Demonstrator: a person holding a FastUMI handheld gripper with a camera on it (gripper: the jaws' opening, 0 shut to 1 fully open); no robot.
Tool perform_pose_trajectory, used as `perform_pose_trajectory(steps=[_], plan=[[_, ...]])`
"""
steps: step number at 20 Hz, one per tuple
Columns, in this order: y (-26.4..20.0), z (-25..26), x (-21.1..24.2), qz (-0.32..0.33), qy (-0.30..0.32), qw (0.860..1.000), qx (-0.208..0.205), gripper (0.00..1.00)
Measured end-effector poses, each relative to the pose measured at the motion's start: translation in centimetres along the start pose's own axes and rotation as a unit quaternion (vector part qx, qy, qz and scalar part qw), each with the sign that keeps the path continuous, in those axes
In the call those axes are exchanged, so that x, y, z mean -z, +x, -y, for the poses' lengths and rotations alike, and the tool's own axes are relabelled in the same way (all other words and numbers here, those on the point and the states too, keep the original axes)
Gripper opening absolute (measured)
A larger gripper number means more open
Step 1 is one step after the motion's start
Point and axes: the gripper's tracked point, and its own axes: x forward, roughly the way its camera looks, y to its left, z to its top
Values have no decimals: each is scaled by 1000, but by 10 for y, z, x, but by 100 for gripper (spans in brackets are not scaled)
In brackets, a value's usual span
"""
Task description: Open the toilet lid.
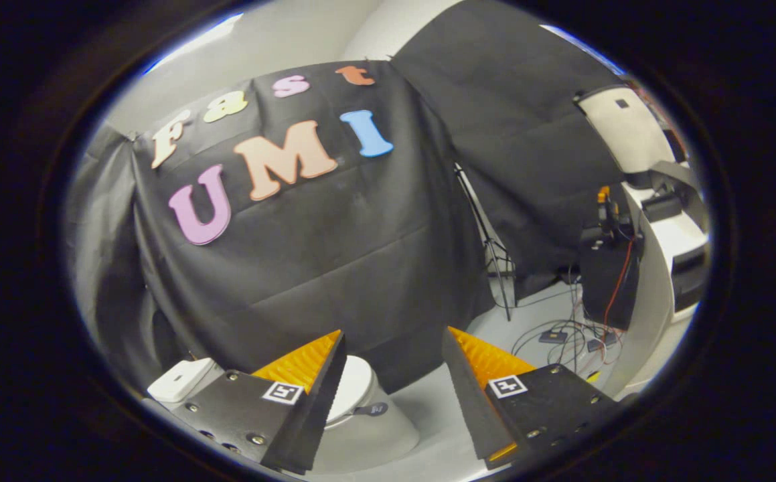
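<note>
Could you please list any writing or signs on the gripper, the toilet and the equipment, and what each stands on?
Gripper, open, toilet beyond its fingers: a square coded marker on each finger, pattern only, no words.
Toilet: small dark tag, too small to read.
White panel: small dark mark, too small to read.

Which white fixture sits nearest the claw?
The toilet, low down just beyond the open claw and partly hidden by its left finger. The white cabinet unit stands farther off, past the floor cables.

Booth clutter, far side.
Tripod stands against the black cloth wall; tangled cables on the floor beside a black box.
</note>
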Motion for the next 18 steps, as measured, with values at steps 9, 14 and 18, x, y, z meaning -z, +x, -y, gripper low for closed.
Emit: perform_pose_trajectory(steps=[9, 14, 18], plan=[[36, 14, 94, -74, 114, 991, 3, 77], [53, -7, 156, -108, 181, 977, 4, 77], [61, -39, 208, -140, 212, 967, 2, 77]])
